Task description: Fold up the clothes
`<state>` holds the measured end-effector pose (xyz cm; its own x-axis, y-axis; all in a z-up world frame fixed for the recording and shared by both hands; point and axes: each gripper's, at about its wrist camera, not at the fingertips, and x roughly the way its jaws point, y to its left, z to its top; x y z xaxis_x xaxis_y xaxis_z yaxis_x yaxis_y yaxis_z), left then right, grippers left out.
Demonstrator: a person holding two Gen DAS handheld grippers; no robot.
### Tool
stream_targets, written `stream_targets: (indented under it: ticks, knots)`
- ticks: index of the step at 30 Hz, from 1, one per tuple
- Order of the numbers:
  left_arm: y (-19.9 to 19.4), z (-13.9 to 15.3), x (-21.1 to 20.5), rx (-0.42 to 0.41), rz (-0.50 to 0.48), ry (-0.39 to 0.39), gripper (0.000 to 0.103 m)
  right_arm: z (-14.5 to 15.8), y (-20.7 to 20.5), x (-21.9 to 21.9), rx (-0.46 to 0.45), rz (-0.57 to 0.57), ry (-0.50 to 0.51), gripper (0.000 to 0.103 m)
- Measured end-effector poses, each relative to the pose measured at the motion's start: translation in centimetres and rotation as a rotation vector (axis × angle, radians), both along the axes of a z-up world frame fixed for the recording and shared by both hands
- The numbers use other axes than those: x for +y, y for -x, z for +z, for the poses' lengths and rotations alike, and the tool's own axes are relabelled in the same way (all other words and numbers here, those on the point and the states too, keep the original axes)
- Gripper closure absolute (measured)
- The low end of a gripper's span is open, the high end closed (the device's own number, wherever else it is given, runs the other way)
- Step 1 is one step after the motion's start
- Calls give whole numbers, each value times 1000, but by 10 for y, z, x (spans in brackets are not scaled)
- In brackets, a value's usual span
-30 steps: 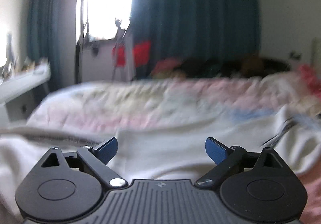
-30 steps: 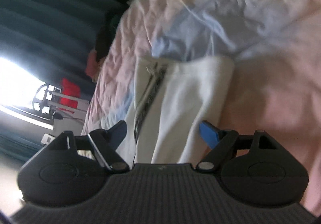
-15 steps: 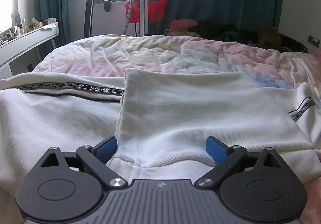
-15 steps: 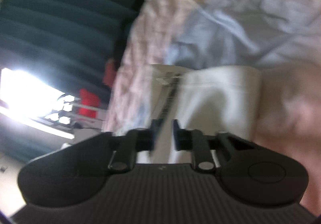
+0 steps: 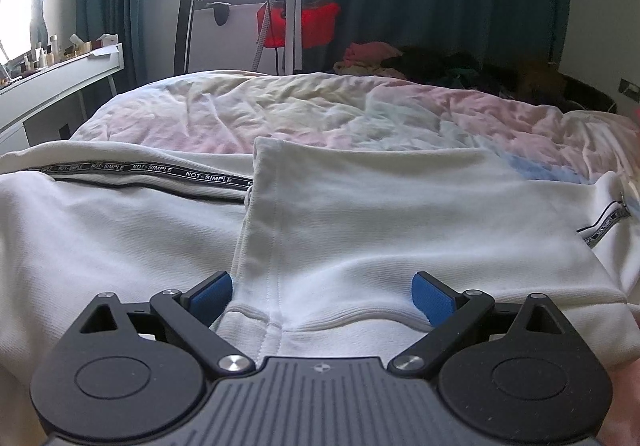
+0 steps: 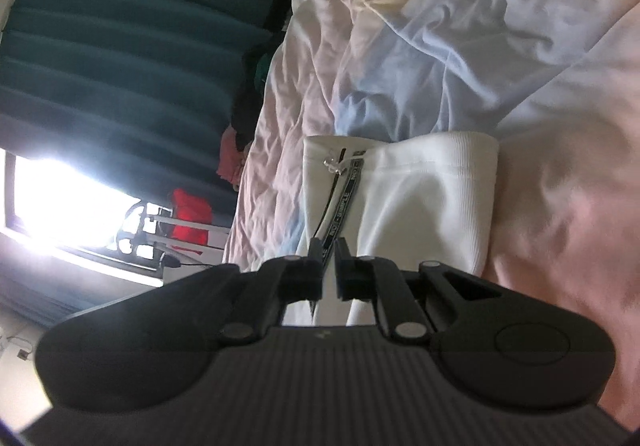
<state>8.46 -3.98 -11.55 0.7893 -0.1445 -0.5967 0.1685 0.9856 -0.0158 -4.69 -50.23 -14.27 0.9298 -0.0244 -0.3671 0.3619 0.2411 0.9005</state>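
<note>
A white zip-up jacket [image 5: 360, 230] with a black lettered tape lies on the bed, one sleeve folded across its body. My left gripper [image 5: 322, 296] is open, low over the ribbed cuff of that sleeve, with the cuff between its blue pads [image 5: 430, 300]. In the right wrist view the same jacket [image 6: 420, 206] shows on edge. My right gripper [image 6: 329, 246] is shut on the jacket's edge by the black tape [image 6: 340, 210] and zipper.
The bed [image 5: 320, 110] has a crumpled pastel pink, blue and yellow cover. A pile of clothes [image 5: 420, 62] lies at its far side. A white desk [image 5: 60, 78] with bottles stands left. A metal stand with a red item [image 5: 296, 22] and dark curtains stand behind.
My right gripper has closed from wide open onto the jacket's edge. My left gripper has dropped lower over the sleeve cuff and has stayed open.
</note>
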Motion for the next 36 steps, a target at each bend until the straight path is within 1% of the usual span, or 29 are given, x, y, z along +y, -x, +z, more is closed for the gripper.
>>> stream_targets:
  ticks: [6, 7, 10, 13, 16, 17, 18, 19, 20, 21, 24, 26, 28, 30, 31, 34, 36]
  knots:
    - [0, 1, 2, -1, 2, 9, 5, 4, 14, 0, -20, -52, -12, 94]
    - [1, 1, 3, 1, 3, 12, 5, 4, 15, -1, -13, -62, -14, 93]
    - [1, 2, 3, 5, 7, 20, 5, 5, 20, -1, 25, -92, -20, 92]
    - [1, 2, 3, 7, 9, 22, 5, 2, 24, -2, 81, -108, -51, 91]
    - [1, 2, 3, 8, 11, 24, 5, -2, 27, -2, 85, -101, -91, 90]
    - [2, 2, 3, 8, 12, 24, 5, -4, 27, -2, 81, -98, -106, 85]
    - [2, 2, 3, 7, 13, 23, 5, -4, 28, -2, 76, -94, -119, 77]
    - [2, 2, 2, 7, 14, 22, 5, -3, 28, -1, 62, -89, -125, 50]
    - [3, 2, 2, 6, 16, 20, 5, -1, 28, 0, 49, -86, -129, 20]
    - [3, 2, 1, 5, 18, 19, 5, 2, 30, 3, 44, -99, -117, 15]
    - [5, 3, 2, -4, 28, 25, 6, 10, 32, 6, 36, -106, -63, 18]
    - [6, 4, 4, -11, 37, 38, 6, 8, 33, 6, 82, -118, -70, 17]
    - [7, 5, 5, -12, 44, 50, 6, 1, 33, 4, 151, -134, -92, 17]
    - [6, 4, 5, -4, 48, 54, 6, -13, 34, 0, 190, -142, -159, 19]
    - [5, 4, 5, -2, 50, 54, 6, -22, 33, -3, 173, -138, -206, 20]
    - [4, 3, 3, 1, 54, 53, 6, -38, 22, -11, 130, -133, -256, 20]
    - [3, 3, 2, 3, 58, 53, 5, -42, 6, -17, 103, -90, -207, 20]
